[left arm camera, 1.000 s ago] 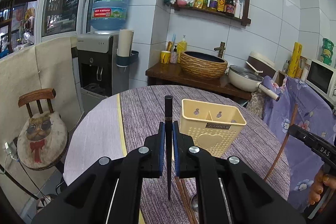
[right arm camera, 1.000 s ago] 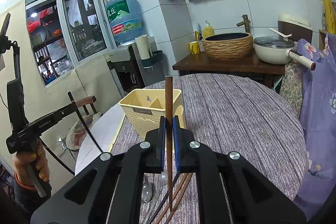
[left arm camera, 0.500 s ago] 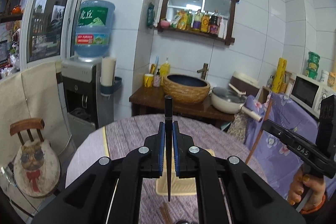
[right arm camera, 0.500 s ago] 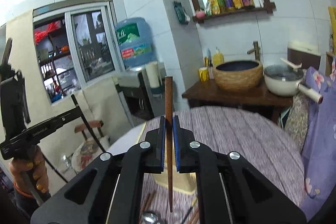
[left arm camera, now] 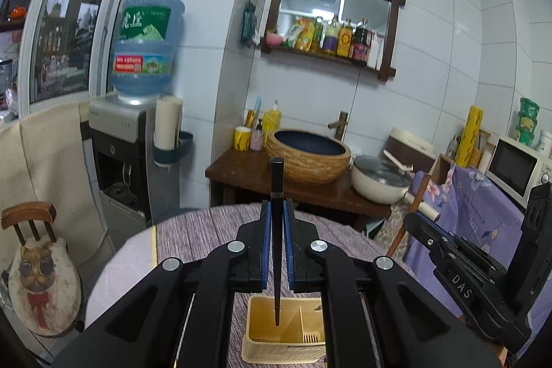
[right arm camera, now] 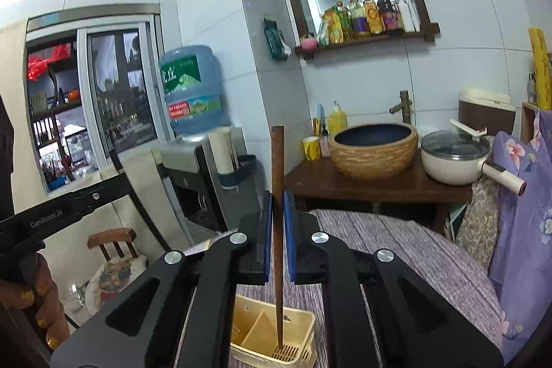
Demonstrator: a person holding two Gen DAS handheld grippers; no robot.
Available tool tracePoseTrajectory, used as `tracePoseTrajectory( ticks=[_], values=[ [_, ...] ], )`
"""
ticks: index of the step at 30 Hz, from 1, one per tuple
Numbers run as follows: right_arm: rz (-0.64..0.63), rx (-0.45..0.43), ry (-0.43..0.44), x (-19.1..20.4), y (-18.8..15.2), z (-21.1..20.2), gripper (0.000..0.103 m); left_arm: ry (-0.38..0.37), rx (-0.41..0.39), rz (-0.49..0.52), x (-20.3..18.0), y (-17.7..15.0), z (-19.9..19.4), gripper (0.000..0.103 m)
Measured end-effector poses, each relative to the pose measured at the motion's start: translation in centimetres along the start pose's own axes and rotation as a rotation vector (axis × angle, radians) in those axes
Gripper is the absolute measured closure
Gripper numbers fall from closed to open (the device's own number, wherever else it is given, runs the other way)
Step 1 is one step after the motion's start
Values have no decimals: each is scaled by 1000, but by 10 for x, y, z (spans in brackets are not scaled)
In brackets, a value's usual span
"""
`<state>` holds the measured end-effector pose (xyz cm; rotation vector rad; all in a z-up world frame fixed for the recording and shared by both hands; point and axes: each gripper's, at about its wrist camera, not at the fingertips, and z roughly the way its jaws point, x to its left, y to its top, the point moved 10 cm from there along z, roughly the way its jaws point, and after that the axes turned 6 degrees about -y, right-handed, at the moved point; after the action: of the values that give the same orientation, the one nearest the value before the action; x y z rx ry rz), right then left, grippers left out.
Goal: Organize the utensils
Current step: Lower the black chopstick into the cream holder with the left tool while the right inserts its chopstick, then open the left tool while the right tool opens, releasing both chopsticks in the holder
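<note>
Chopsticks upright (tips down), black (left arm camera: 277, 230), brown (right arm camera: 277, 223), over holder (left arm camera: 262, 338).

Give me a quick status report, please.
Left gripper shut on black chopstick; right gripper on brown chopstick. Both over yellow plastic holder. Nothing blocking.

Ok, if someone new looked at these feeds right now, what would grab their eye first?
Probably the two chopsticks: a black one clamped upright in the left gripper, a brown one in the right gripper. Both tips hang over the yellow holder on the purple table. Behind, the blue water jug stands out by the window.
</note>
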<state>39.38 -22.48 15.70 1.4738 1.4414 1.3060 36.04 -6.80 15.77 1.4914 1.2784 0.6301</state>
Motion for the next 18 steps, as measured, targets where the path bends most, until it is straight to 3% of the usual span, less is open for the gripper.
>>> tracePoseTrajectory(
  ticks=[8, 16, 18],
  values=[
    [7, 90, -7, -7, -56, 23, 95, 1, 116, -34, 10, -55, 33, 95],
    [25, 104, -20, -15, -68, 33, 95, 11, 165, -45, 18, -81, 47, 95],
    [29, 101, -16, -16, -69, 33, 95, 7, 161, -38, 16, -81, 47, 91]
  ],
)
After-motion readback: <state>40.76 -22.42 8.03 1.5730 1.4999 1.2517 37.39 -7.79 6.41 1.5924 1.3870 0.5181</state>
